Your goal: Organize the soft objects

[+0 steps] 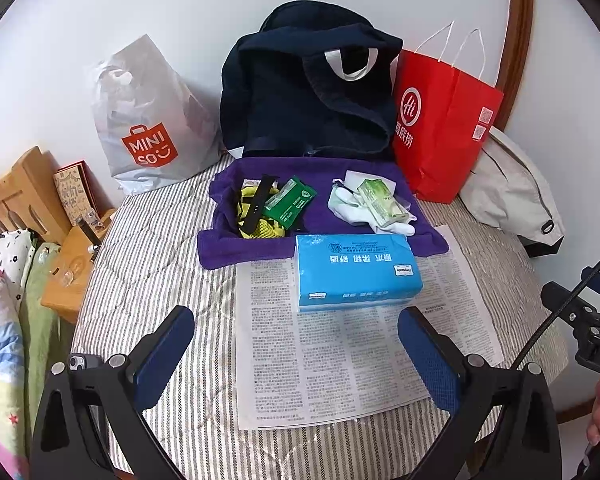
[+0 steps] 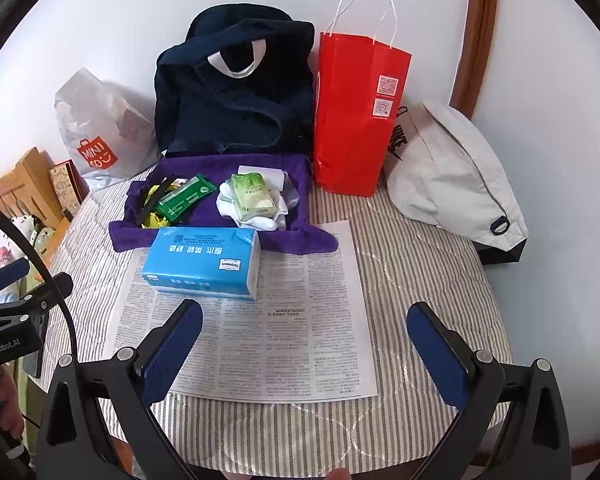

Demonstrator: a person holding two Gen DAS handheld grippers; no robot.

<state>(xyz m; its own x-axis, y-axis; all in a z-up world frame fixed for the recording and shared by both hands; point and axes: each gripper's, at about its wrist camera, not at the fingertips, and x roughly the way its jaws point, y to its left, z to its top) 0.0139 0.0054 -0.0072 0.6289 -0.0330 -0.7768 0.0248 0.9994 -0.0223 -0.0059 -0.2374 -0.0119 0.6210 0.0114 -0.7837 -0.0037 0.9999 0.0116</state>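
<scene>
Both grippers empty, fingers wide: left gripper (image 1: pixel 296 354) low over newspaper (image 1: pixel 340 344), right gripper (image 2: pixel 304 350) same, over newspaper's near half. Blue tissue pack (image 1: pixel 356 272) flat on newspaper's far edge, touching purple towel (image 1: pixel 256 248). On towel: green wipes pack (image 1: pixel 292 202) over yellow mesh (image 1: pixel 260 232) with black strap (image 1: pixel 258 204); light green tissue pack (image 1: pixel 382 202) on white socks (image 1: pixel 348 206). Behind, against wall: Miniso bag (image 1: pixel 148 120), navy bag (image 1: pixel 308 92), red paper bag (image 1: pixel 444 120), grey bag (image 2: pixel 452 172) rightmost. All on striped surface (image 1: pixel 148 264).
</scene>
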